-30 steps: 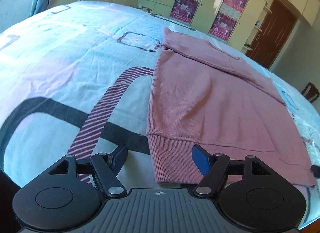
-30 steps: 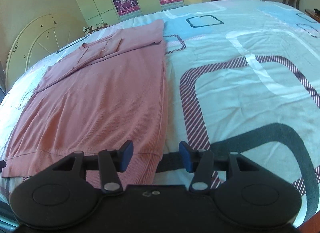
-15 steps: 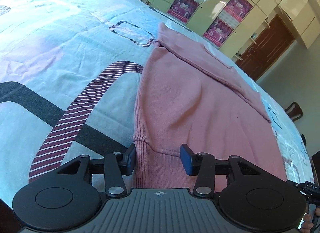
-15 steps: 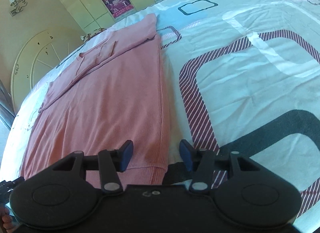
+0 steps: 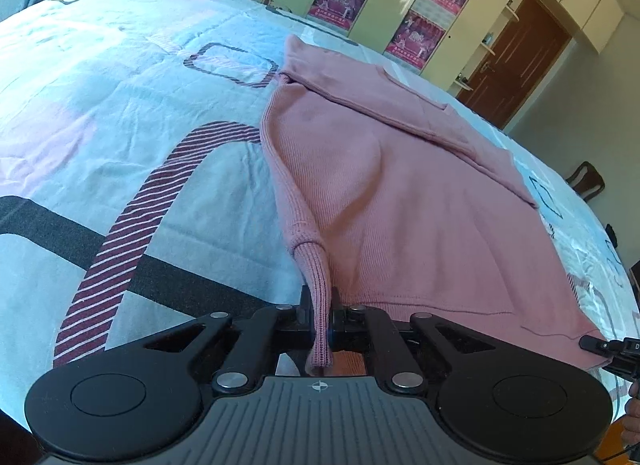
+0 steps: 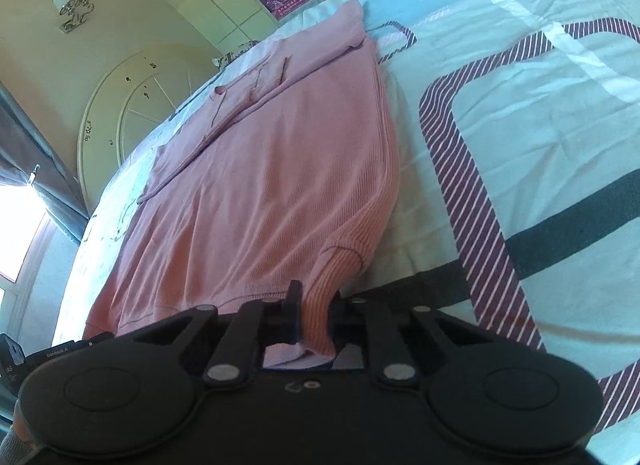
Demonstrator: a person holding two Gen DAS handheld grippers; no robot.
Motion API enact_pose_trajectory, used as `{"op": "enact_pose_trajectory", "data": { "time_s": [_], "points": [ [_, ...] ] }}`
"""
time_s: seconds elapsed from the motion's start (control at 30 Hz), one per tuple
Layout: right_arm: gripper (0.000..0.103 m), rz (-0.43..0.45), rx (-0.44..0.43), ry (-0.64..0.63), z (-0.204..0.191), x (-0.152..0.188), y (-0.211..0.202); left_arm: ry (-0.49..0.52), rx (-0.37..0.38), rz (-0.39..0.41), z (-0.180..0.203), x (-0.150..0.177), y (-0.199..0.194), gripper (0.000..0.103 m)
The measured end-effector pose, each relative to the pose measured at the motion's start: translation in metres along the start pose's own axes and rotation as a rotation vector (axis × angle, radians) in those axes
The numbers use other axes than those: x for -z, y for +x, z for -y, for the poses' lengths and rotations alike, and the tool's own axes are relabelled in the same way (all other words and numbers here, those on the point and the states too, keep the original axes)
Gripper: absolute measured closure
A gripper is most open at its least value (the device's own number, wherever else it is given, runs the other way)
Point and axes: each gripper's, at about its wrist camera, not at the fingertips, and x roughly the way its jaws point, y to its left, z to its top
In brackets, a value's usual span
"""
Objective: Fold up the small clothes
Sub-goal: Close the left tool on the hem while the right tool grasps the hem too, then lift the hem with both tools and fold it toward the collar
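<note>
While the pink sweater [image 5: 400,201] lies ahead, each hand-held gripper [image 5: 320,317] [image 6: 314,315] pinches a hem corner, right jaws closing.

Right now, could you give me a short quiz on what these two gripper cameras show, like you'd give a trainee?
1. True or false: the sweater lies on a bare wooden floor.
2. Which part of the sweater is pinched in the left gripper? A) the collar B) the ribbed hem C) a sleeve cuff
3. Fill in: the right gripper has the sweater's ribbed ____ between its pads.

Key:
1. False. It lies on a bed with a patterned cover.
2. B. The left gripper is shut on the ribbed hem at one bottom corner.
3. Hem. It holds the other bottom corner, and its jaws are closing on it.
</note>
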Motion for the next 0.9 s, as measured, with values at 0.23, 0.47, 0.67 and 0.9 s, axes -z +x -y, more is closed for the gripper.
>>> {"op": "enact_pose_trajectory", "data": {
  "time_s": [0.23, 0.47, 0.67, 0.9],
  "points": [
    [0.093, 0.082, -0.049, -0.069, -0.004, -0.001, -0.020, 0.052, -0.020, 0.072, 0.004, 0.003, -0.019, 0.099],
    [0.093, 0.031, 0.025, -0.059, 0.006, 0.002, -0.004, -0.154, 0.022, 0.048, -0.024, 0.016, -0.003, 0.099],
    [0.093, 0.078, -0.013, -0.081, -0.003, -0.014, -0.015, -0.279, 0.123, 0.106, -0.030, 0.013, -0.015, 0.099],
    [0.093, 0.166, -0.064, -0.117, -0.021, -0.055, -0.028, -0.406, 0.218, 0.223, -0.025, -0.022, -0.027, 0.099]
  ]
}}
